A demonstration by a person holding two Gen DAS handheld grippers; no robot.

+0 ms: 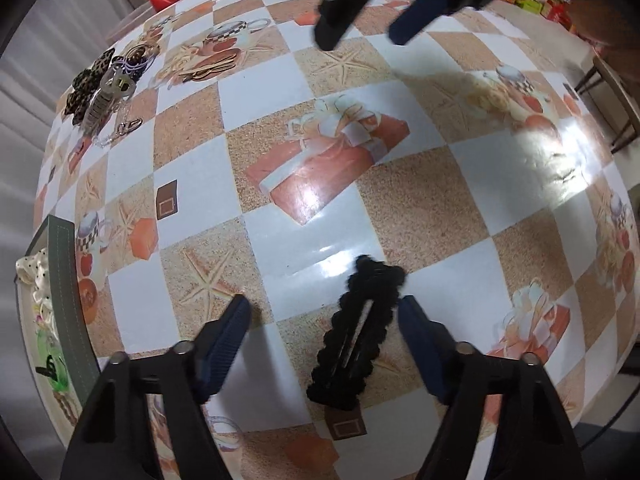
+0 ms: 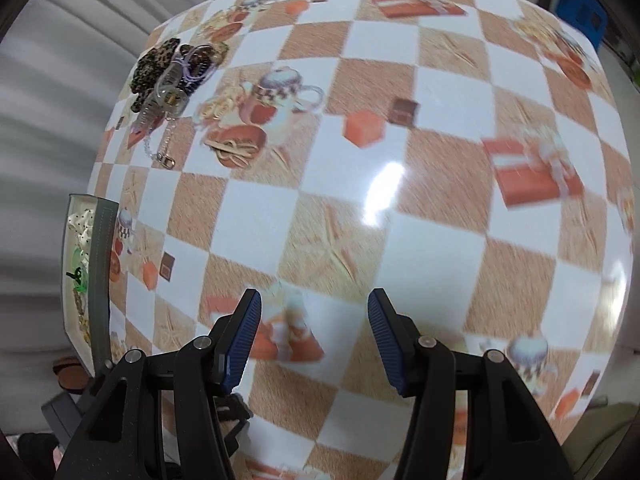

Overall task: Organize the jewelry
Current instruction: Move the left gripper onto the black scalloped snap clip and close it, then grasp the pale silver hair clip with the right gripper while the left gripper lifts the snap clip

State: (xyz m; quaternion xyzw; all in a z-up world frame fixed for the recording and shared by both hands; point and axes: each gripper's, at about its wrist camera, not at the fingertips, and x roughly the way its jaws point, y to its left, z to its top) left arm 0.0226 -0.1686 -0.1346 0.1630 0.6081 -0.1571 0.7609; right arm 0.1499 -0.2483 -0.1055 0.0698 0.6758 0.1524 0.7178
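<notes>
Both jaws gape; left gripper (image 1: 324, 312) straddles black hair clip (image 1: 356, 332).

Two tools: the left (image 1: 324, 312) and the right (image 2: 315, 308). One table (image 1: 400, 200). One fuzzy black hair clip (image 1: 356, 332) lies flat on it. One leopard-print claw clip (image 1: 86, 84), one watch (image 1: 106, 98) and one chain (image 1: 124, 126) sit in a single pile; the rest there cannot be counted. One open box (image 2: 100, 264) holds several small pieces, too small to number.
</notes>
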